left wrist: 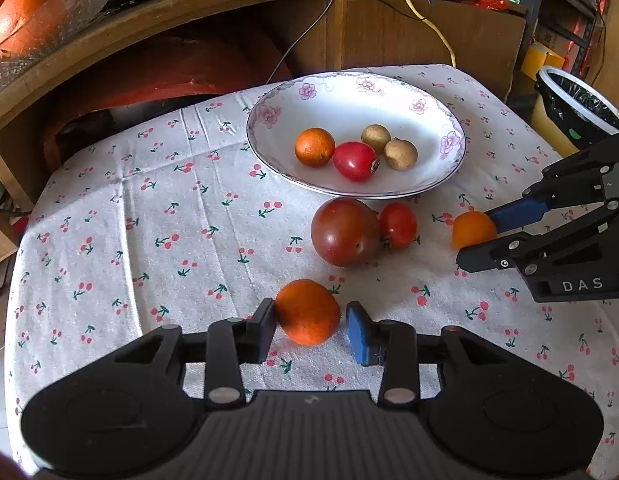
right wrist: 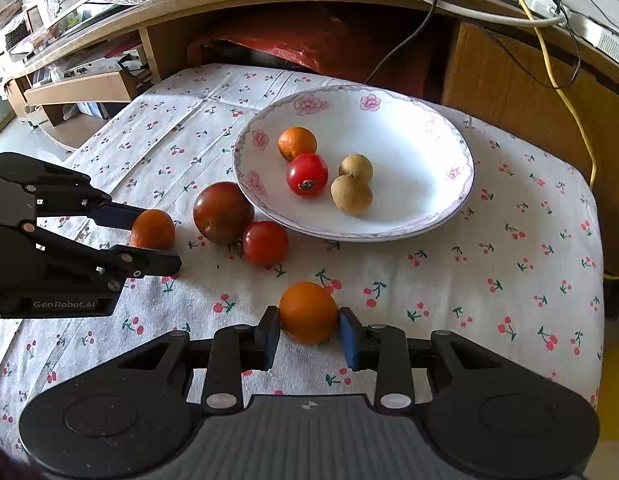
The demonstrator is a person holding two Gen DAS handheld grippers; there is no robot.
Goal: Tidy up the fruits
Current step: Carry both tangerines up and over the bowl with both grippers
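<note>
Cherry-print surface (left wrist: 149, 208): we bracket one orange each, both near side of plate (left wrist: 269, 136); left tool (left wrist: 311, 330) open, not clamped, around orange (left wrist: 307, 312); right tool (right wrist: 307, 330) snug on orange (right wrist: 308, 312).

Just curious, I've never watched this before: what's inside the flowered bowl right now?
The bowl holds four fruits: a small orange, a red tomato and two brown longans. The fruits hide the patches of bowl directly beneath them.

"DAS" in white on right gripper (left wrist: 475, 236) body seen from left wrist, "GenRobot.AI" in grey on left gripper (right wrist: 153, 236) body seen from right wrist, no other legible text
</note>
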